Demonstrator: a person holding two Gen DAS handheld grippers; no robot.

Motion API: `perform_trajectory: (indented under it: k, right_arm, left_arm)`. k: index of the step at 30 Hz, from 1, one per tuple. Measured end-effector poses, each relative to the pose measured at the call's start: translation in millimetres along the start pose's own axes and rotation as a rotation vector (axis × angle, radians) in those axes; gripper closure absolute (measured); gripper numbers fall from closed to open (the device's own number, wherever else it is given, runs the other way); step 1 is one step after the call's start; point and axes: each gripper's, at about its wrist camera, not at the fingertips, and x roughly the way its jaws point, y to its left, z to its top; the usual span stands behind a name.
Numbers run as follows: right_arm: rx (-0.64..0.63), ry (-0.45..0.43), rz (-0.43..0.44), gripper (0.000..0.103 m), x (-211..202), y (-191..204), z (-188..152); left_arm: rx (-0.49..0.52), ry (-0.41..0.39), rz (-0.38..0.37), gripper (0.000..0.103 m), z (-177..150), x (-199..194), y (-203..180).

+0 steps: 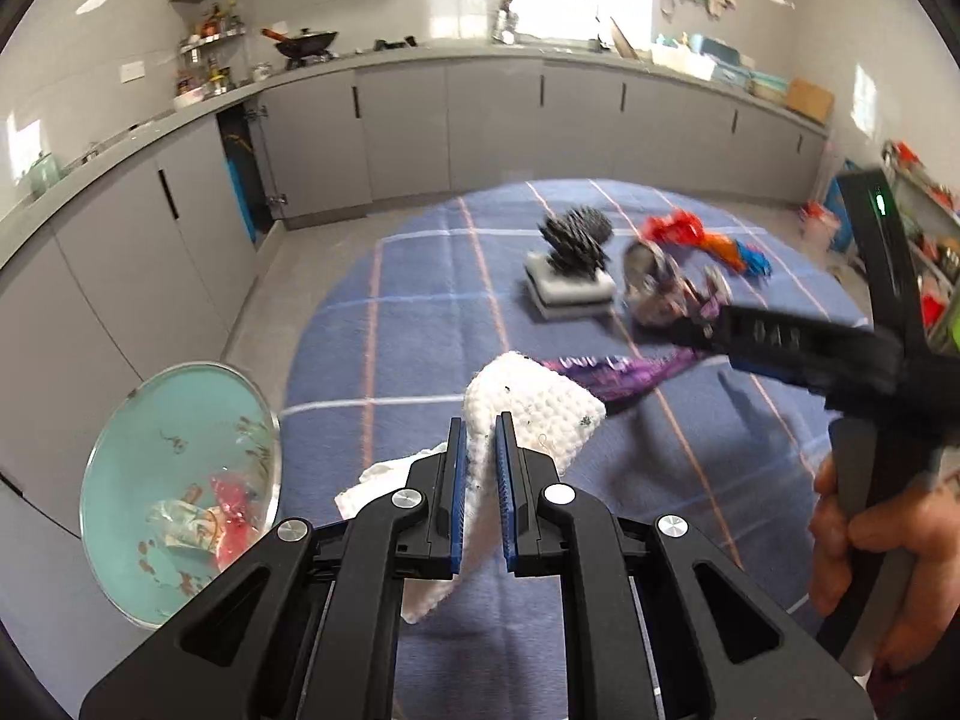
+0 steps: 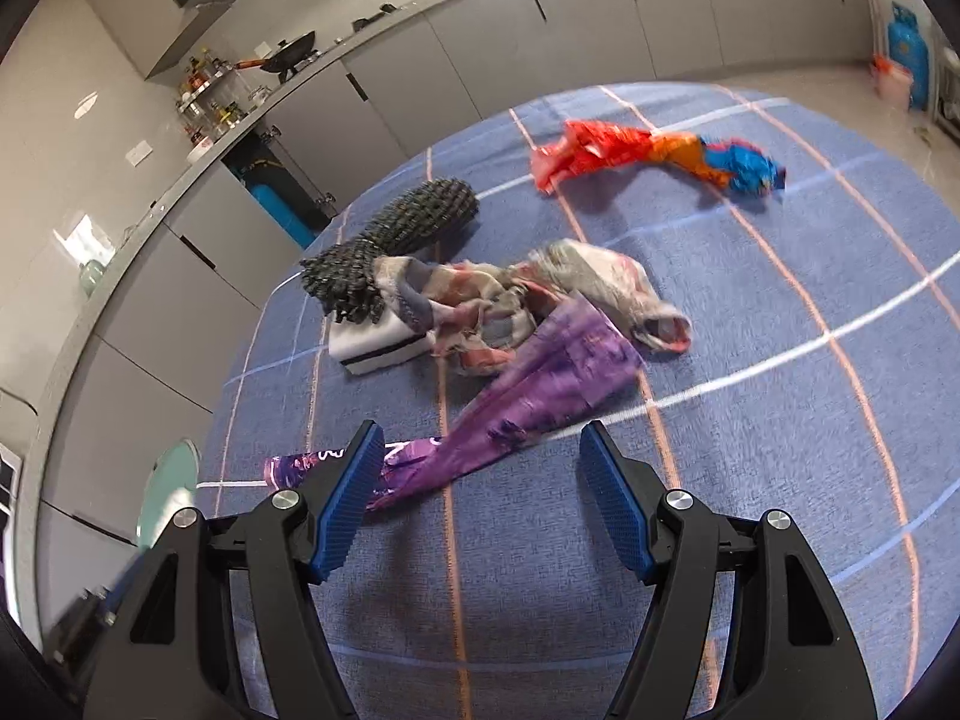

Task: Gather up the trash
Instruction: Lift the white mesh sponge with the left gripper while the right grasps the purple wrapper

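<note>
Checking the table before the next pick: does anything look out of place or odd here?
Crumpled wrappers litter the blue checked tablecloth: a purple one, a red-orange-blue one. A black bristly scrubber sits askew on a white sponge block.

Kitchen backdrop, beyond the claws

Grey cabinets (image 1: 492, 120) run far ahead of the claw; a black wok (image 1: 306, 42) sits on the counter up-left, a blue gas cylinder (image 2: 906, 54) stands far right.
</note>
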Motion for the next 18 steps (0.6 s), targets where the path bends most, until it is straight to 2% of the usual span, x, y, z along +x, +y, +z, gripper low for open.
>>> perform_trajectory:
  k: [4, 6, 8, 10, 13, 18]
  right_arm:
    - [-0.105, -0.005, -0.002, 0.036, -3, 15, -1]
    - [-0.058, 0.008, -0.006, 0.037, -2, 9, -1]
    - [0.040, 0.013, -0.012, 0.035, 0, -6, -1]
    - [0.064, 0.027, -0.007, 0.036, 5, -8, -2]
    - [0.067, 0.043, 0.014, 0.044, 16, 2, -4]
    - [0.041, 0.047, -0.058, 0.062, 30, 23, -3]
  left_arm:
    - [-0.046, -0.018, 0.043, 0.092, 6, -2, 18]
    - [-0.070, -0.018, 0.066, 0.092, 7, 1, 25]
    - [-0.101, -0.014, 0.075, 0.092, 8, 4, 32]
    - [-0.104, -0.014, 0.093, 0.092, 10, 7, 34]
    - [-0.104, -0.010, 0.121, 0.092, 10, 10, 37]
    - [-0.125, -0.005, 0.144, 0.092, 8, 5, 50]
